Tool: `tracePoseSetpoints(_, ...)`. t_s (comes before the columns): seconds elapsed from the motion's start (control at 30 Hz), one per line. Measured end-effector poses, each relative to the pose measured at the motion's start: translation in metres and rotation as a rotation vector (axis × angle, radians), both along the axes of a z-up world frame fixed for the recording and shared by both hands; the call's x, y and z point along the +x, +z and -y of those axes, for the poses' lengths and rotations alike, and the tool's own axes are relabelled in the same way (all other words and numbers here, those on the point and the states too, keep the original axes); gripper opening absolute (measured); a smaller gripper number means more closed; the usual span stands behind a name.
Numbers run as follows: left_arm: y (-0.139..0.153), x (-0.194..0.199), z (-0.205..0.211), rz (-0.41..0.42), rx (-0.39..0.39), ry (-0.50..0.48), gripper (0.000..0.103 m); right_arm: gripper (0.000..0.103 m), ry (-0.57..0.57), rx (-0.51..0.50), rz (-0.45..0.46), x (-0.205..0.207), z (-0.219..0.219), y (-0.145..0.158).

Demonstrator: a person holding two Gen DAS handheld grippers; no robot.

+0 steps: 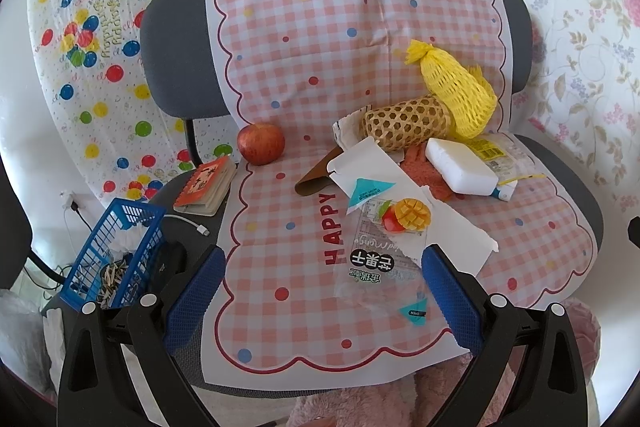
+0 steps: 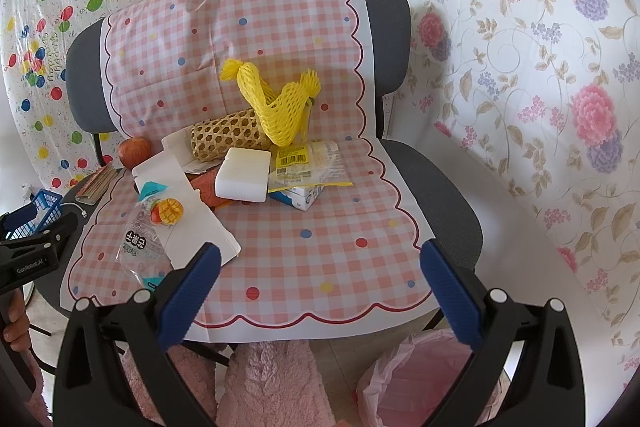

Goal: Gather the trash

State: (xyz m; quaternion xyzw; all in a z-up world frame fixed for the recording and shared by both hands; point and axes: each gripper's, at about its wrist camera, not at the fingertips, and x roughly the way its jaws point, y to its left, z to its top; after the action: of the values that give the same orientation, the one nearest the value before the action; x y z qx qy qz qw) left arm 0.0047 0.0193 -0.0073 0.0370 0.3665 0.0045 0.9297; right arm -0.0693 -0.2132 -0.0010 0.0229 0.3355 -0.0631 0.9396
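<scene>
Clear wrapper (image 1: 376, 251) between left gripper (image 1: 324, 267) fingers.

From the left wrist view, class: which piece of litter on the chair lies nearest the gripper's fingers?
The clear mango wrapper. It lies flat at the front of the seat, between the open left fingers; the foam block and yellow net sit farther back.

My left hand-held gripper (image 1: 324, 269) hangs wide open over the clear mango-print snack wrapper (image 1: 380, 247) on the pink checked chair cover (image 1: 304, 67). I see a red apple (image 1: 261, 143) behind and a blue plastic basket (image 1: 116, 251) left.
</scene>
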Motion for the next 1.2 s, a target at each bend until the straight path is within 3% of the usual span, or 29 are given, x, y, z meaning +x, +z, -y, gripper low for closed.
tracePoseSetpoints(0.33,-0.004,0.001,-0.002,-0.005,0.001,0.005,0.097,0.097,-0.003,0.004,-0.004,0.001,0.001,-0.003)
tracePoseSetpoints(0.53,-0.016,0.013,-0.005,-0.029,0.012,0.046,0.097,0.097,0.024,0.026,-0.002,0.012,0.008,-0.022)
tracePoseSetpoints(0.7,-0.037,0.032,-0.008,-0.067,-0.032,0.049,0.097,0.097,0.064,0.025,-0.001,0.034,0.009,-0.038)
tracePoseSetpoints(0.83,-0.054,0.041,-0.005,-0.096,-0.051,0.002,0.097,0.097,0.122,0.043,0.047,0.049,0.004,-0.044)
tracePoseSetpoints(1.07,-0.077,0.05,-0.004,-0.126,-0.061,-0.044,0.097,0.097,0.212,0.032,-0.019,0.076,-0.019,-0.065)
tracePoseSetpoints(1.2,-0.094,0.063,-0.003,-0.158,-0.112,-0.107,0.096,0.097,0.219,0.025,-0.043,0.085,-0.021,-0.074)
